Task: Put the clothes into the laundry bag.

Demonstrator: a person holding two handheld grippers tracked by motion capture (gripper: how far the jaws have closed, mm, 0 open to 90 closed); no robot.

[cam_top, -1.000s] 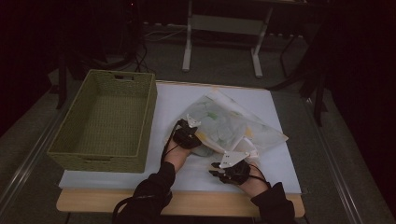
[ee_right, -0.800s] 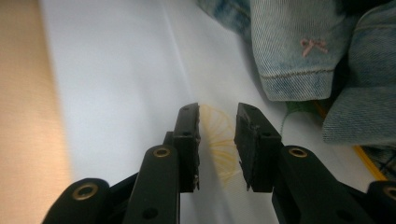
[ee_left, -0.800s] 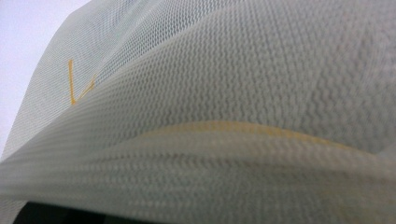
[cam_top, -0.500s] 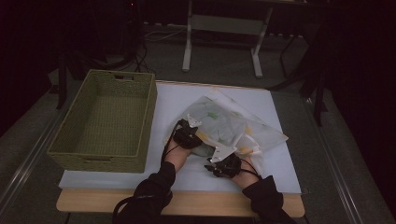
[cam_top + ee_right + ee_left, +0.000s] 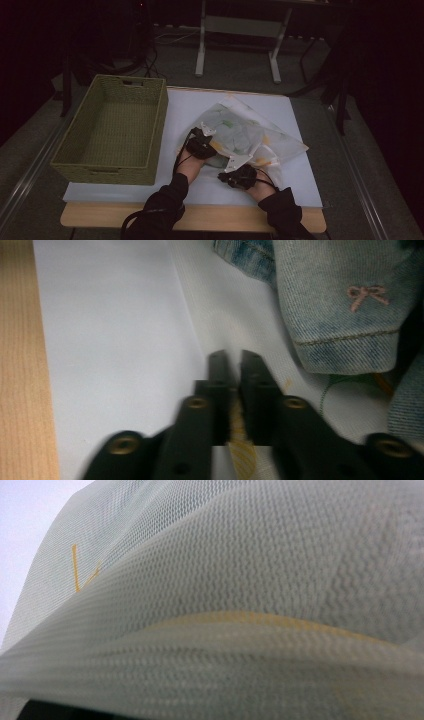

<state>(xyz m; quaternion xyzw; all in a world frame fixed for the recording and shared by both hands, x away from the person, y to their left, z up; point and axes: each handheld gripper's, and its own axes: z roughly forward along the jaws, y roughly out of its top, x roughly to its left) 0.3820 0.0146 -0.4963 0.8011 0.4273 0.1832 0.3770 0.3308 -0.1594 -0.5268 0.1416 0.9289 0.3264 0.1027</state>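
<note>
Dark floor surrounds a pale, sheet-covered surface (image 5: 280, 107). High view: a translucent mesh bag (image 5: 250, 135) lies crumpled at centre, beside a rectangular woven basket (image 5: 112, 127); the left hand-held gripper (image 5: 200, 146) and right hand-held gripper (image 5: 239, 176) meet its near edge. Left gripper view: fine netting with yellow trim drapes across the lens, so its jaws cannot be judged. Right gripper view: black jaws nearly together, clamped on the bag's yellow-trimmed edge; denim clothing (image 5: 345, 305) bears a pink embroidered bow.

The worktop (image 5: 300, 115) is seen from above, facing forward. The mesh bag (image 5: 250, 580) is pressed close in the left gripper view; its edge (image 5: 200, 315) is shared at close range by the right gripper view.
</note>
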